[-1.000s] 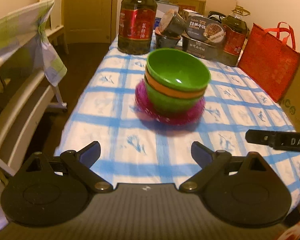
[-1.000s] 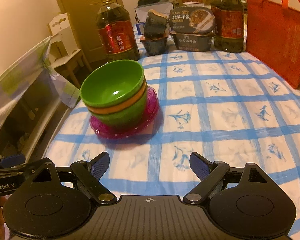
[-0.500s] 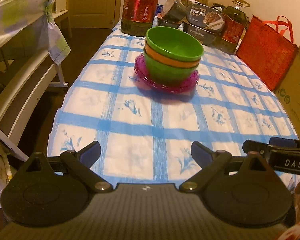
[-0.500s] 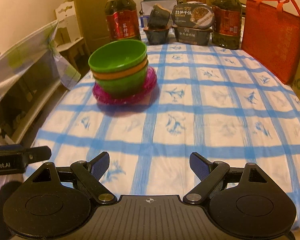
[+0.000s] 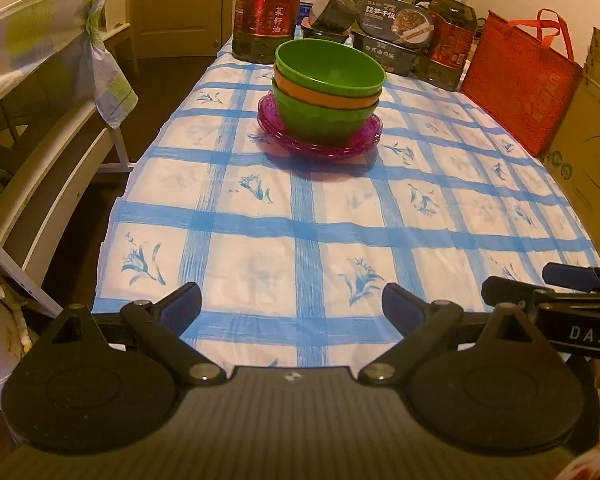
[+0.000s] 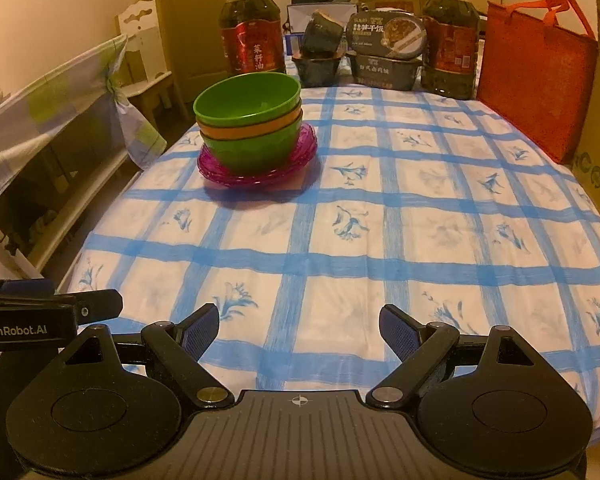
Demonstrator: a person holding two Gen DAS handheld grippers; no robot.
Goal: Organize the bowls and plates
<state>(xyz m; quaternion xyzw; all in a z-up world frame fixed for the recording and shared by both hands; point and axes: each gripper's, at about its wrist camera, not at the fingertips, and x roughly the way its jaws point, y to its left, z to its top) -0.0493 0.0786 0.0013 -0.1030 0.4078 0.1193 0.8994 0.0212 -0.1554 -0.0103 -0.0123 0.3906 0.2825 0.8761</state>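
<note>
Two empty, wide-open grippers, left gripper (image 5: 291, 300) and right gripper (image 6: 299, 322), sit low in frame, well apart from the stacked green-and-orange plastic bowls (image 5: 327, 90) on magenta ribbed plates (image 5: 318, 140) up the counter (image 5: 260, 264), upper centre-left

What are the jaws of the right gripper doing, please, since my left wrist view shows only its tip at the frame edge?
Observer: The right gripper stands wide open, with nothing between its fingers; only the blue-checked tablecloth shows below them.
Operator: Thank you. Could you tell me whether the outer side of my left gripper carries any marking?
Observer: Yes. The right wrist view catches the left gripper side-on at its left edge, and white lettering on the black body reads GenRobot.AI.
</note>
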